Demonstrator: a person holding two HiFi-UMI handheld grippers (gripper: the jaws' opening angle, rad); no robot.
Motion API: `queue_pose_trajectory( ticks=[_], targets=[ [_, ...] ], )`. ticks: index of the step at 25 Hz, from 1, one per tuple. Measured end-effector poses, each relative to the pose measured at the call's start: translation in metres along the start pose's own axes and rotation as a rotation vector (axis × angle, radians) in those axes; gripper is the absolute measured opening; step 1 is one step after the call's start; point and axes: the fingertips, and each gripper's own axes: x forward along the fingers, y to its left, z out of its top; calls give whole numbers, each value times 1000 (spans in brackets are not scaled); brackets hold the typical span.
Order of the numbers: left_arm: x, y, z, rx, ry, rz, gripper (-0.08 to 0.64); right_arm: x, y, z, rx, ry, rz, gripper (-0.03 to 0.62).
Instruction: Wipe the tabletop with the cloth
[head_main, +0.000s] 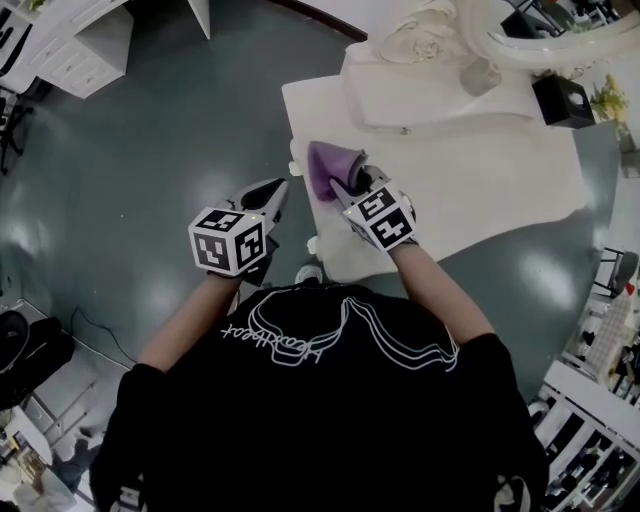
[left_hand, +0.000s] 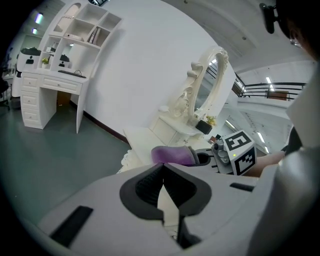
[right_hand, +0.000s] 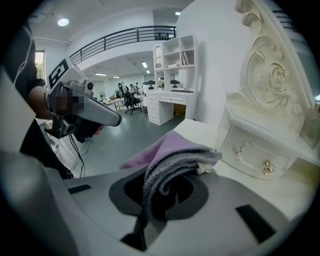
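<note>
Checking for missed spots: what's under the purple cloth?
The white tabletop, near its edge. The patch right beneath the cloth is covered, so nothing there shows.

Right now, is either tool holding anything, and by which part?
The right tool grips the purple cloth by a bunched fold; the left tool is shut, empty.

The head camera is looking steeply down at the white worktop (head_main: 500, 200) and grey floor (head_main: 150, 150), taking in the left gripper (head_main: 272, 192) and right gripper (head_main: 347, 185) from above. The left gripper camera is riding close behind its own jaws, facing across the floor toward the worktop's mirror (left_hand: 205, 85) and catching the right gripper and cloth (left_hand: 172, 155) nearby. The right gripper camera is sitting tight against the cloth, facing along the worktop's edge and back toward the left gripper. Both gripper cameras are sharing a distant white desk with shelves (left_hand: 55, 85).
</note>
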Motion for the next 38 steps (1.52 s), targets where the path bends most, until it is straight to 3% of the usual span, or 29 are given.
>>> queue_pose_trajectory(
  ticks=[12, 38],
  targets=[
    [-2, -5, -1, -62, -39, 77, 5, -12, -24, -17, -33, 18, -45, 52],
    [26, -102, 2, -150, -163, 275, 5, -55, -94, -62, -125, 51, 91, 51]
  ],
)
